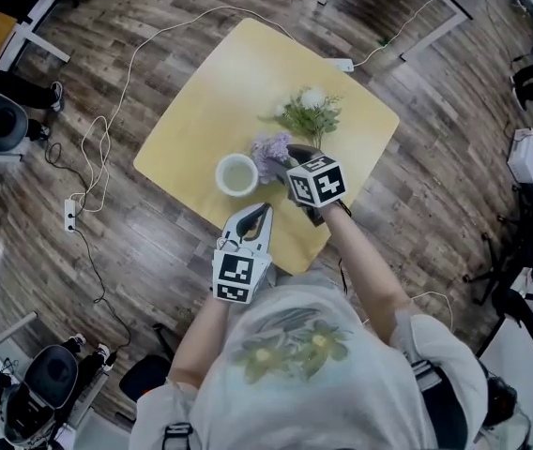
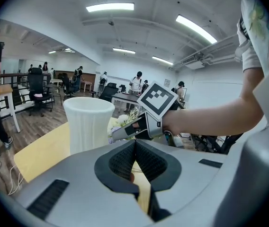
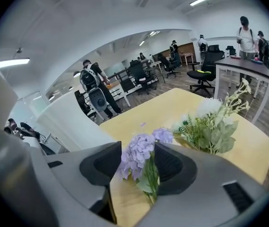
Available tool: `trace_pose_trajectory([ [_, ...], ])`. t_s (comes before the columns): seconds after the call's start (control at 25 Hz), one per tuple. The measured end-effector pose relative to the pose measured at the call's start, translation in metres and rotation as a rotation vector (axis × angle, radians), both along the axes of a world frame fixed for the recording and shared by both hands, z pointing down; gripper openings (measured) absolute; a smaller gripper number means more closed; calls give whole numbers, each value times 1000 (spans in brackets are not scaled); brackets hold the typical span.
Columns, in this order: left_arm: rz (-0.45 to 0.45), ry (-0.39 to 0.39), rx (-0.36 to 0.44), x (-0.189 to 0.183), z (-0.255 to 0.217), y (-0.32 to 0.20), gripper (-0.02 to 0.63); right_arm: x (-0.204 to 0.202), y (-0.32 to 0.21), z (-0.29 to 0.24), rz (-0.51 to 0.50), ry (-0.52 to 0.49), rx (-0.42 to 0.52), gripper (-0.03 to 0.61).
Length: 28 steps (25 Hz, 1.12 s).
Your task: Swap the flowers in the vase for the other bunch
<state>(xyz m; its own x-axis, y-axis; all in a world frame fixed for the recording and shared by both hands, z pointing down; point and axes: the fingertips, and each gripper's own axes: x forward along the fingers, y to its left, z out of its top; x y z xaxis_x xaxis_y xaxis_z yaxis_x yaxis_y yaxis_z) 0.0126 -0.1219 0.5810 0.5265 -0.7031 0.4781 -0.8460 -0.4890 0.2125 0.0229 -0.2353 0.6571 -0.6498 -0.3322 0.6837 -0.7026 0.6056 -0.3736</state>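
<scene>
room: open-plan office with a plank floor, desks, chairs and people well back; a yellow table stands in the middle.
vase: white and ribbed, upright near the near edge of the tabletop; from above its mouth looks empty.
purple bunch: lies on the tabletop just beside the vase, on the side toward the right edge.
white-and-green bunch: lies flat farther in, toward the far right corner, near the purple bunch but apart from it.
right gripper: jaws spread, with the purple bunch between them; the pads do not press on the stems, so the bunch seems to lie loose, not gripped.
left gripper: jaws pressed together on nothing, held at the near edge with the vase just ahead of it.
step in hand: judging by the empty vase, the old flowers are out and laid aside; the new bunch is untouched.
next move: probably draw the right gripper clear of the purple bunch, reach toward the far right corner, pinch the white-and-green bunch low on its stems and stand it in the vase; the left gripper could steady the vase against tipping.
</scene>
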Motion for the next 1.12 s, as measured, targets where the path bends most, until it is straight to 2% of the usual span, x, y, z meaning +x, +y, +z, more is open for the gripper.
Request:
trace_pose_trajectory([
  [0.4, 76, 8, -6, 18, -6, -11, 18, 33, -15, -30, 95, -69, 12, 201],
  [0.6, 106, 16, -4, 38, -10, -17, 18, 72, -39, -38, 207, -71, 59, 207],
  [0.72, 117, 28, -21, 47, -10, -18, 18, 92, -50, -35, 277, -71, 53, 215],
  [1.12, 132, 61, -58, 74, -12, -28, 18, 132, -91, -15, 395, -50, 18, 232],
])
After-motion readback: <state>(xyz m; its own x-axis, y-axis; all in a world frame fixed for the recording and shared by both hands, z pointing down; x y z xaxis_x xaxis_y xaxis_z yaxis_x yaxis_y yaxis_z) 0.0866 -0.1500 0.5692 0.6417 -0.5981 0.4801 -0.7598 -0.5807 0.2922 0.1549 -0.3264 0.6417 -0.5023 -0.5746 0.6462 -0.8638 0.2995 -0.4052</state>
